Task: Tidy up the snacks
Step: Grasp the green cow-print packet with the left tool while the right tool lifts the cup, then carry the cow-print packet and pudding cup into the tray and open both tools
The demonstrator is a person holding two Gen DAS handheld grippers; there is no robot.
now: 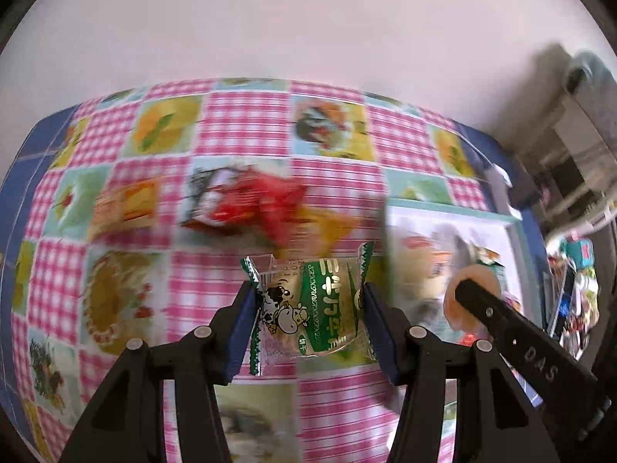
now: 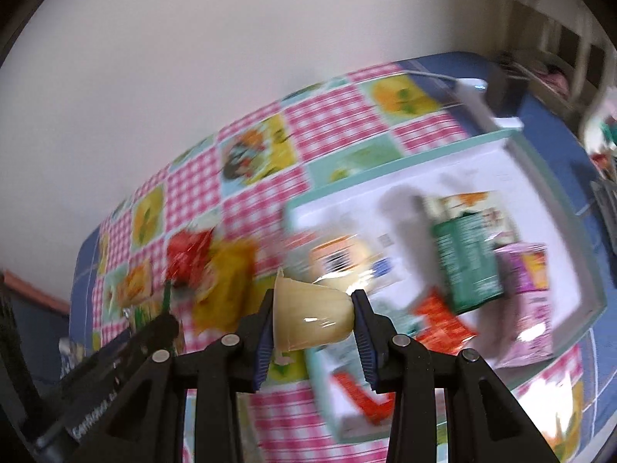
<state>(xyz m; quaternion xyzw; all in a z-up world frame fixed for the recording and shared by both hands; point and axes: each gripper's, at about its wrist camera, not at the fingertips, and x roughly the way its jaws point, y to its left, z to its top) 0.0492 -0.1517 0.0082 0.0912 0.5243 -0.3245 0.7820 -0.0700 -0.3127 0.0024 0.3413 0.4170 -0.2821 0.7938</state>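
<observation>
Plain pale wall [image 1: 293, 19] behind, unmarked, evenly lit by soft daylight. In front of it a counter [image 1: 34, 142] with a blue top, covered by a checked cloth [image 1: 246, 115] of pink-and-white gingham squares mixed with fruit and flower panels. At far right of the left wrist view, blurred pale shelving [image 1: 578, 123] crowded with small items. At upper right of the right wrist view, pale upright slats [image 2: 578, 50], too blurred to identify.
</observation>
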